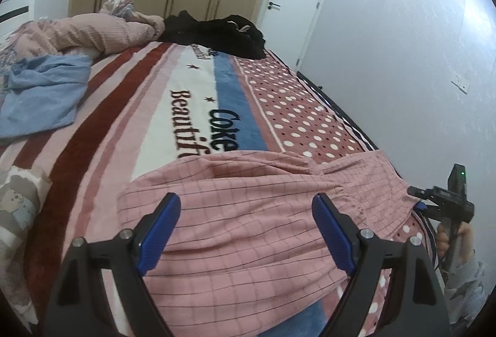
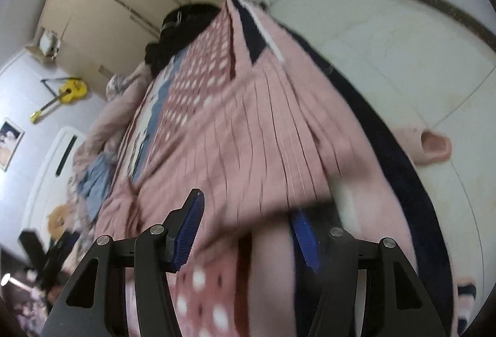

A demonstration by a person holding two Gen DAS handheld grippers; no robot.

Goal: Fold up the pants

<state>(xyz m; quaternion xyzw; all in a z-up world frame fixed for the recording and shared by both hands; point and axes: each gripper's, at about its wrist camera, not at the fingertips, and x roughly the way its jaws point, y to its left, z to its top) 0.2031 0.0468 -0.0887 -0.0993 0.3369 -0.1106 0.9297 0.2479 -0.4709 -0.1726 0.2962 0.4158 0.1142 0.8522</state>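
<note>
Pink checked pants (image 1: 263, 176) lie spread across the near end of the bed, on the striped and dotted blanket (image 1: 192, 95). My left gripper (image 1: 246, 197) hovers open just above them, its blue pads wide apart with nothing gripped. At the bed's right edge a hand holds my right gripper (image 1: 417, 199) against the pants' side. The blurred, tilted right wrist view shows the pants (image 2: 248, 135) draped over the bed edge. There my right gripper (image 2: 248, 207) stands about half open, and the cloth's edge hides the tip of its right finger; the pads do not press on it.
A blue garment (image 1: 43, 89), a pink quilt (image 1: 93, 30) and a black garment (image 1: 217, 33) lie at the far side of the bed. A wall runs close along the bed's right side. A pink slipper (image 2: 431, 148) sits on the tiled floor.
</note>
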